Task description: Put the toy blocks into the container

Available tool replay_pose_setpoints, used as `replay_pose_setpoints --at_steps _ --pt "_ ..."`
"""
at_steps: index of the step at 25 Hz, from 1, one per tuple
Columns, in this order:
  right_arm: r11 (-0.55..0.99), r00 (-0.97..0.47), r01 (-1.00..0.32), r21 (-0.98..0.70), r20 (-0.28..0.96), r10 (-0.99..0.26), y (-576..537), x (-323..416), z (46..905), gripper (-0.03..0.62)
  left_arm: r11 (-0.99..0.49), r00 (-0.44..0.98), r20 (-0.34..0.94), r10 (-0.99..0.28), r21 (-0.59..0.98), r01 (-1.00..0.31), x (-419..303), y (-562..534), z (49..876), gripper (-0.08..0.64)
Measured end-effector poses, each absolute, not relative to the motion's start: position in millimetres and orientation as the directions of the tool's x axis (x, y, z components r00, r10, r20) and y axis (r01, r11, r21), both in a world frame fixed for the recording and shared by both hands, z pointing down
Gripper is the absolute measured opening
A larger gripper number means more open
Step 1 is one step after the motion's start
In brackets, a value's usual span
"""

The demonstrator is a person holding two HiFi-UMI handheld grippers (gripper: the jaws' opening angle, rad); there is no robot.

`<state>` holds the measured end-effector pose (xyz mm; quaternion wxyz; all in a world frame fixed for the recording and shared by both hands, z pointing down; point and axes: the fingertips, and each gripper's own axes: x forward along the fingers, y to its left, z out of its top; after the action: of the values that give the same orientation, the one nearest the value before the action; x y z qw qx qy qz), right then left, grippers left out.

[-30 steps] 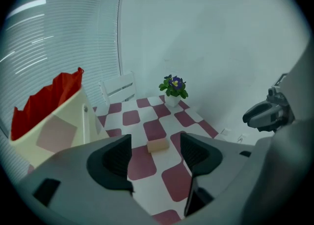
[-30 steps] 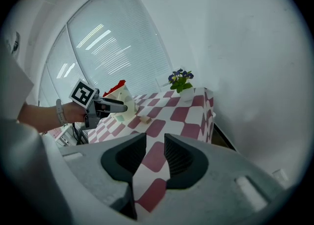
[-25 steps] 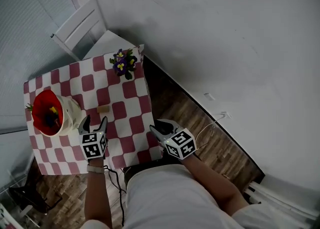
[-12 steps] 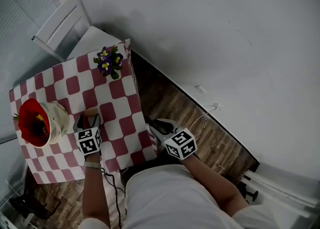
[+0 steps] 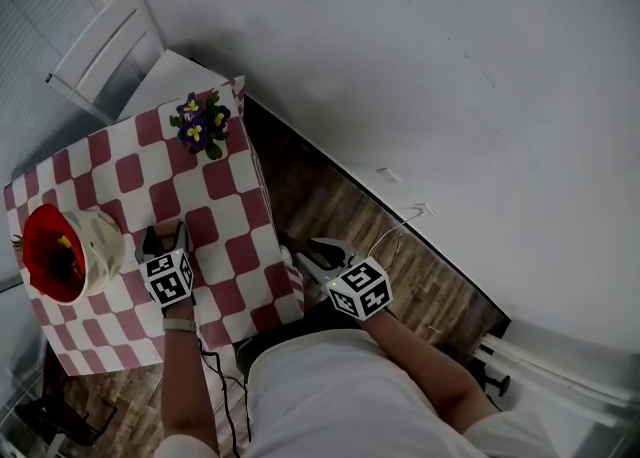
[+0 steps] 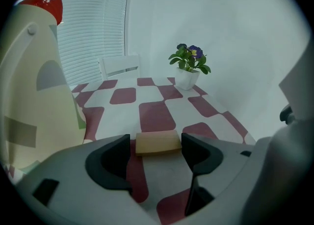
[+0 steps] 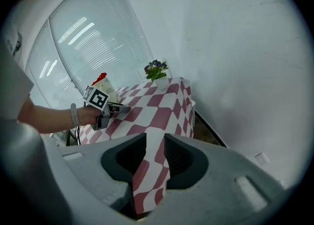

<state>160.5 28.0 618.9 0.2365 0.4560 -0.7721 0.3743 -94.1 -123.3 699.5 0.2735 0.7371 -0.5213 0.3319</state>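
Note:
A tan wooden block (image 6: 158, 142) lies flat on the red-and-white checked tablecloth (image 5: 228, 184). My left gripper (image 6: 156, 146) is open, with one jaw on each side of the block and a thin gap still showing on the left side. In the head view the left gripper (image 5: 166, 234) sits just right of the cream container with a red inside (image 5: 58, 252). That container (image 6: 29, 86) fills the left of the left gripper view. My right gripper (image 5: 303, 251) hangs off the table's right edge, its jaws nearly together with nothing between them (image 7: 155, 143).
A potted purple-and-yellow flower (image 5: 198, 126) stands at the table's far corner. A white chair (image 5: 98, 44) is behind the table. The table edge drops to a wooden floor (image 5: 345, 221) along a white wall. The person's legs are below the table's near side.
My left gripper has moved forward across the cloth until its jaws reached either side of the block. The head view has shifted. The right gripper has stayed beside the table edge.

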Motion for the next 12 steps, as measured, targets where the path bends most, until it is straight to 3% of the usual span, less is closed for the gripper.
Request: replay_pose_setpoints --at_steps 12 --pt "0.326 -0.484 -0.874 -0.36 0.7 -0.525 25.7 155.3 614.9 0.107 -0.31 0.239 0.775 -0.585 0.058 -0.949 -94.3 -119.9 697.9 0.281"
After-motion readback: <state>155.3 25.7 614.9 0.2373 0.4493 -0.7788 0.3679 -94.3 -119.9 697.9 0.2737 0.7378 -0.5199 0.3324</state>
